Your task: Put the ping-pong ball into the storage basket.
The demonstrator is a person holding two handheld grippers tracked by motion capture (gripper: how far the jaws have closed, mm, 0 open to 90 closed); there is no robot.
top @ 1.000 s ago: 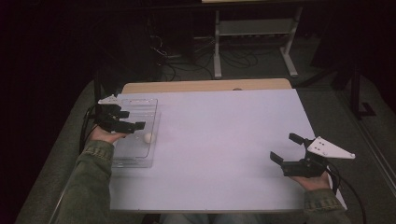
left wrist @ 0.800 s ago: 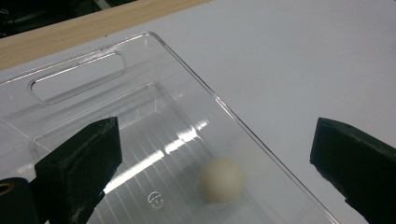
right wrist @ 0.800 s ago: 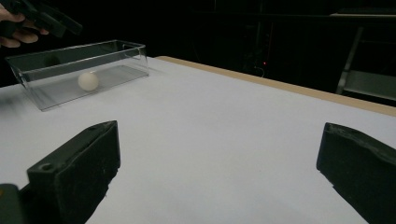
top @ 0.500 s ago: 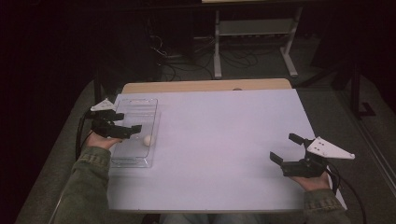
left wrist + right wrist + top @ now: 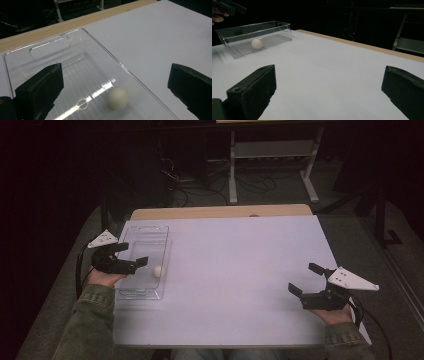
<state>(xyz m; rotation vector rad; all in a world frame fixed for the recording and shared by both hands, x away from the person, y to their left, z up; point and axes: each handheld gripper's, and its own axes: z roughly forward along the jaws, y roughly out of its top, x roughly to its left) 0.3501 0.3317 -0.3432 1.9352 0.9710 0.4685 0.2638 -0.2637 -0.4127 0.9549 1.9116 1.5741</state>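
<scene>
**Hand-held gripper open above the ball in the bin**

Hand-held gripper on our left [image 5: 131, 255] hangs over the near part of the clear rectangular plastic bin [image 5: 150, 234], its jaws having just been opening and now spread wide with nothing between the pads. We see the small cream-white ball [image 5: 117, 97] lying on the bin's ribbed floor, below and between the jaws, untouched. That bin sits at the left edge of the white desk [image 5: 240, 270], its cut-out handle at the far end. Our right hand-held gripper [image 5: 308, 279] rests at the desk's near right corner, well apart from the bin, jaws also wide and empty.
</scene>
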